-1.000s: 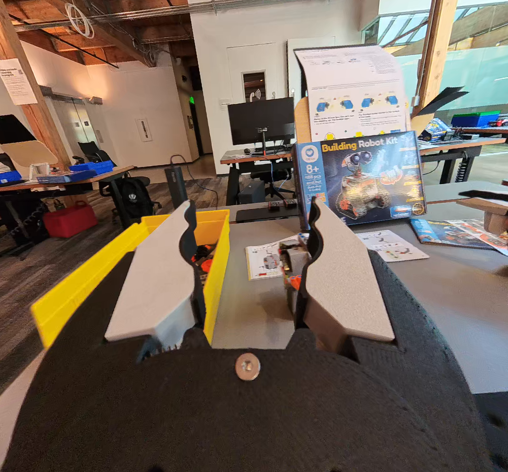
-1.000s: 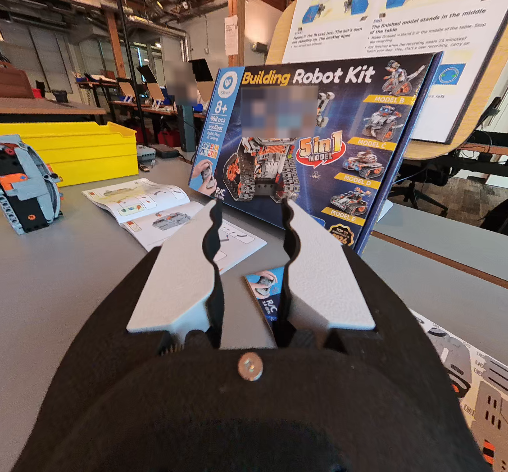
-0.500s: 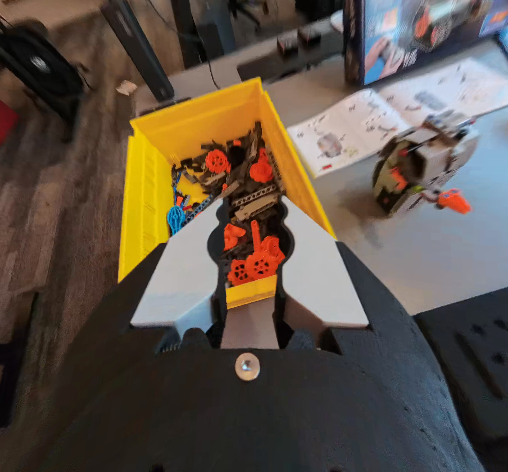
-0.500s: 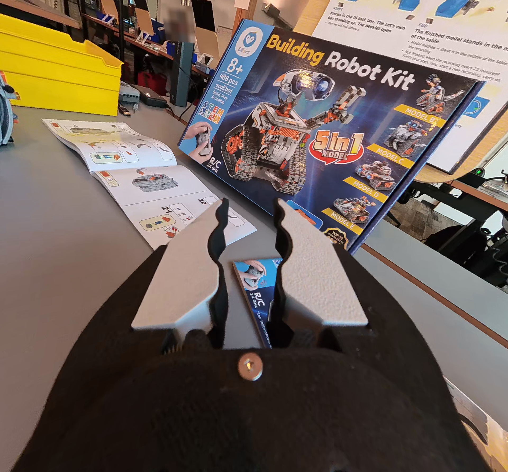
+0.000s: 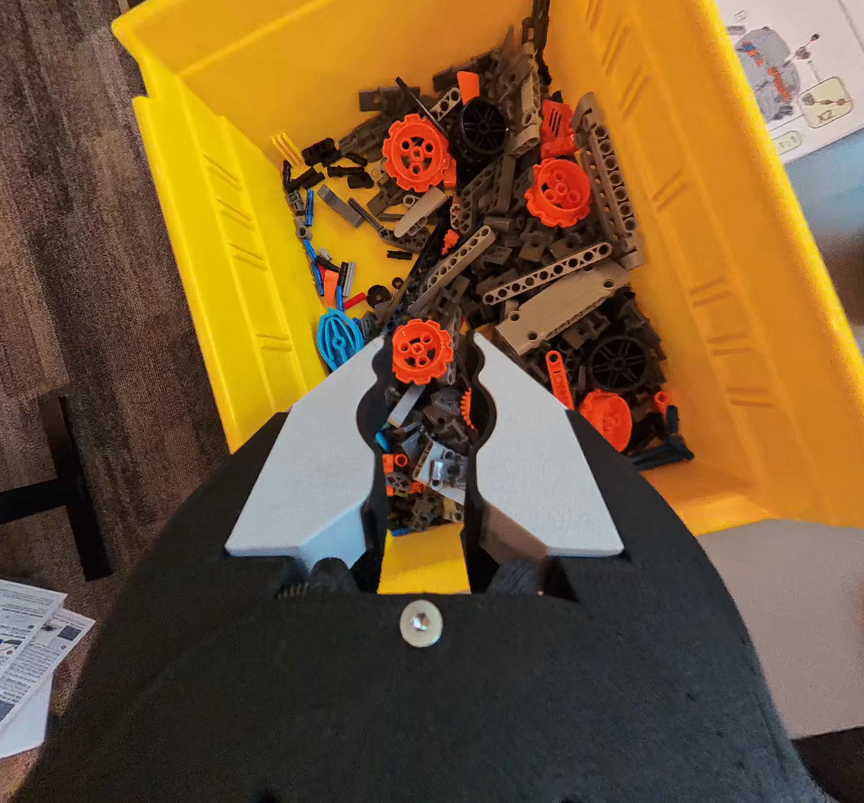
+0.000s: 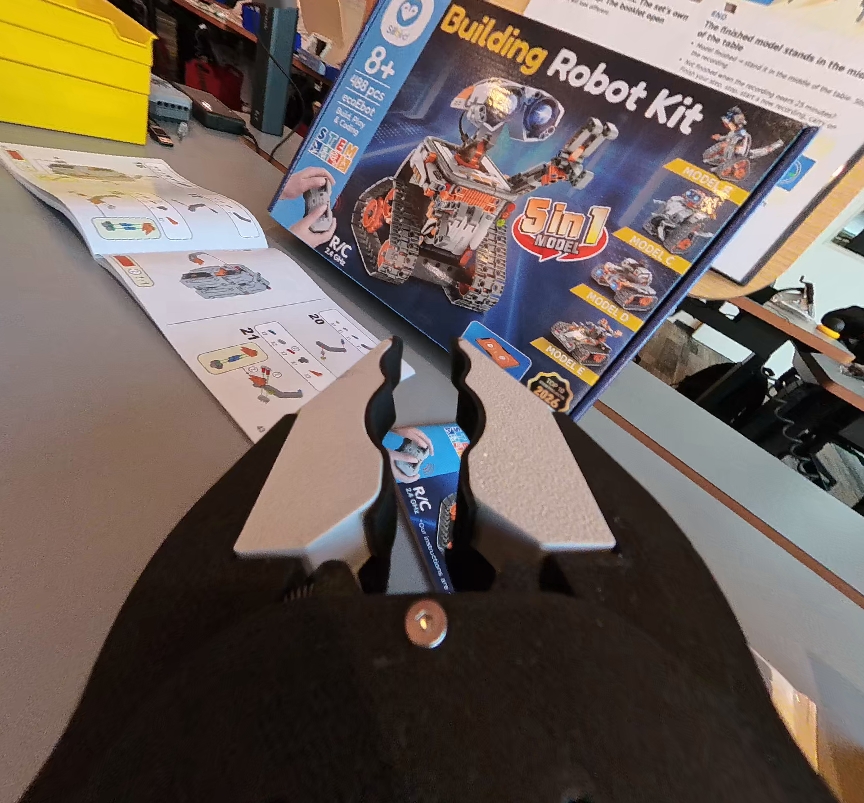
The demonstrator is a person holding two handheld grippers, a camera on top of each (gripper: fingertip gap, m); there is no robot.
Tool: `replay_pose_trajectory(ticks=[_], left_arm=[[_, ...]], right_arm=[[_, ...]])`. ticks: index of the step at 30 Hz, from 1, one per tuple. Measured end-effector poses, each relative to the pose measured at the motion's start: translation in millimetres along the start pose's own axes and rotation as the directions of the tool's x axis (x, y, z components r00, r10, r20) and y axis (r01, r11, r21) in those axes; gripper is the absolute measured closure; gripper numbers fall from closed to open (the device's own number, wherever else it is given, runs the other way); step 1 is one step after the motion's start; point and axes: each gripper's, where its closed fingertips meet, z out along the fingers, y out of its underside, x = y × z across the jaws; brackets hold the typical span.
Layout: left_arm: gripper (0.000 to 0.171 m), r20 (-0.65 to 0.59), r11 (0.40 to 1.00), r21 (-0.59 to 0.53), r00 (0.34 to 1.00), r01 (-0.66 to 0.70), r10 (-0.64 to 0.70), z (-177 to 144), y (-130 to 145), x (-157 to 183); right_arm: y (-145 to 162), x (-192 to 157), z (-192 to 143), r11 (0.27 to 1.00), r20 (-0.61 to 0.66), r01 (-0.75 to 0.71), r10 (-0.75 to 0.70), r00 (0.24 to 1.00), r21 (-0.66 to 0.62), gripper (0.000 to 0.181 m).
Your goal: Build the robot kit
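My left gripper (image 5: 428, 343) is open and points down into a yellow bin (image 5: 224, 228) filled with grey, black and orange building pieces. An orange gear wheel (image 5: 421, 350) shows in the gap between its fingertips, with space on both sides; I cannot tell whether they touch it. Other orange wheels (image 5: 415, 158) and grey beams (image 5: 547, 273) lie farther in. My right gripper (image 6: 428, 345) is open with a narrow gap and empty, low over the grey table (image 6: 93, 476), above a small blue leaflet (image 6: 418, 467). A robot kit box (image 6: 537, 200) stands just beyond it.
An open instruction booklet (image 6: 210, 275) lies left of the box and also shows beside the bin (image 5: 795, 55). Stacked yellow bins (image 6: 70, 65) stand at the far left. A printed board (image 6: 748, 9) leans behind the box. The wood floor (image 5: 70, 219) lies left of the bin, with papers (image 5: 28, 631) below. There is about 55 cm between the tips of the two grippers.
My left gripper swung from level to pointing down into the bin, came closer to the pieces, and its jaws narrowed. My right gripper moved nearer the kit box, tilted down, and narrowed slightly.
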Motion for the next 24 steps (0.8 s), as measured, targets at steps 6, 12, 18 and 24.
replay_pose_trajectory(ticks=[6,12,18,24], left_arm=[[0.140,-0.063,1.000,0.009,0.998,0.022,-0.021,20.1,-9.4,1.1],[0.139,-0.070,1.000,-0.015,0.997,-0.017,0.016,25.4,-15.2,-1.9],[0.140,-0.095,0.998,0.002,0.994,-0.058,0.058,13.1,-24.0,2.0],[0.146,-0.093,0.996,-0.021,0.992,-0.089,0.086,0.7,-24.9,-5.4]], right_arm=[[6.9,4.8,4.7,0.999,-0.032,-0.010,0.009,0.999,-0.053,0.168],[12.4,-0.8,8.6,0.994,-0.020,0.044,-0.046,0.999,-0.096,0.173],[17.9,-0.8,11.3,0.983,-0.051,0.122,-0.131,0.990,-0.140,0.176],[21.0,2.2,12.7,0.973,-0.083,0.159,-0.174,0.981,-0.169,0.176]])
